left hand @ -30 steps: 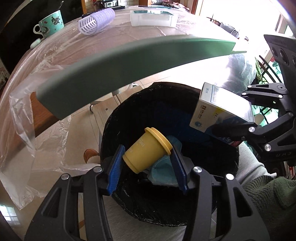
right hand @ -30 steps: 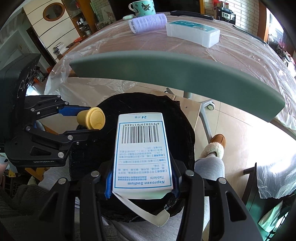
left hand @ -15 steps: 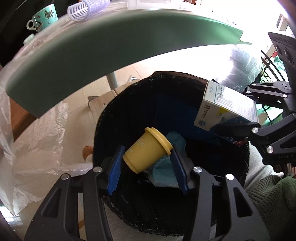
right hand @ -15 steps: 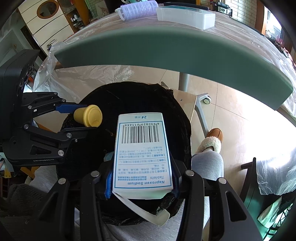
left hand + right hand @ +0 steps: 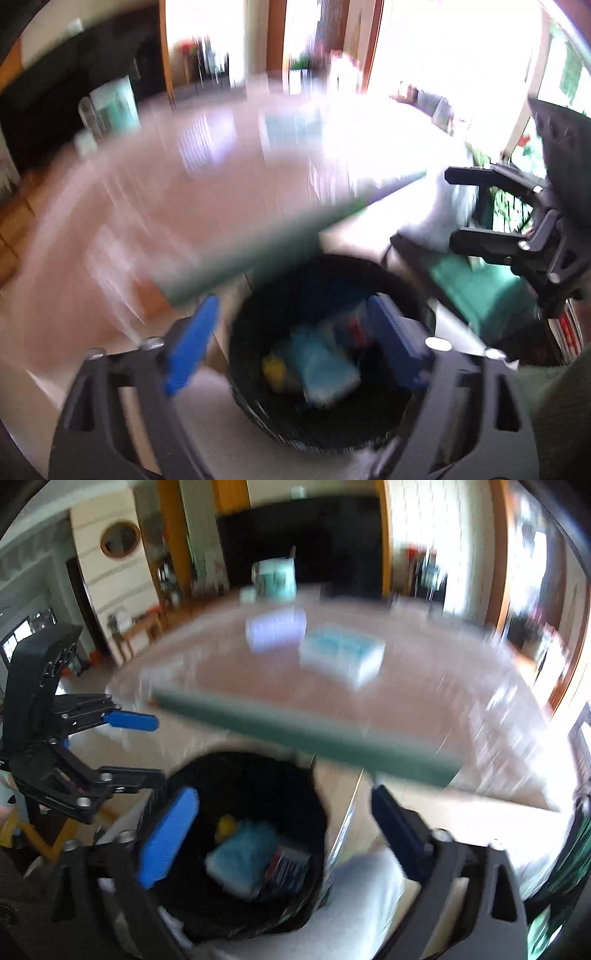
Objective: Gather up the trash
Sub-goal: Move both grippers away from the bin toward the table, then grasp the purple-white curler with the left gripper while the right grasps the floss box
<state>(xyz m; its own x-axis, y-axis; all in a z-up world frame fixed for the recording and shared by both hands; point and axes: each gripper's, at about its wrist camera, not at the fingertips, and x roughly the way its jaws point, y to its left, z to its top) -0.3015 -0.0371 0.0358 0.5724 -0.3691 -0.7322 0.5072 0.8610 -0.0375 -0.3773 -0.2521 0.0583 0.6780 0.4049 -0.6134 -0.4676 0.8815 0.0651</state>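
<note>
Both views are motion-blurred. A black bin [image 5: 325, 424] [image 5: 255, 775] stands below the table edge. Inside it lie the yellow cup [image 5: 275, 369] [image 5: 226, 825], a light blue wad [image 5: 325, 369] [image 5: 243, 856] and the medicine box [image 5: 290, 867]. My left gripper [image 5: 291, 347] is open and empty above the bin; it also shows in the right wrist view [image 5: 140, 746]. My right gripper [image 5: 284, 834] is open and empty above the bin; it also shows in the left wrist view [image 5: 458, 206].
The table [image 5: 424, 686] with a green edge [image 5: 303, 738] carries a lilac hair roller [image 5: 275, 631], a clear plastic box [image 5: 341, 653] and a teal mug [image 5: 275, 578]. A green chair seat [image 5: 476, 291] stands right of the bin. My grey-clad leg [image 5: 362, 904] is beside the bin.
Both grippers have opened: the yellow cup and the medicine box have dropped into the bin. Both grippers have swung upward, so the tabletop now fills more of each view.
</note>
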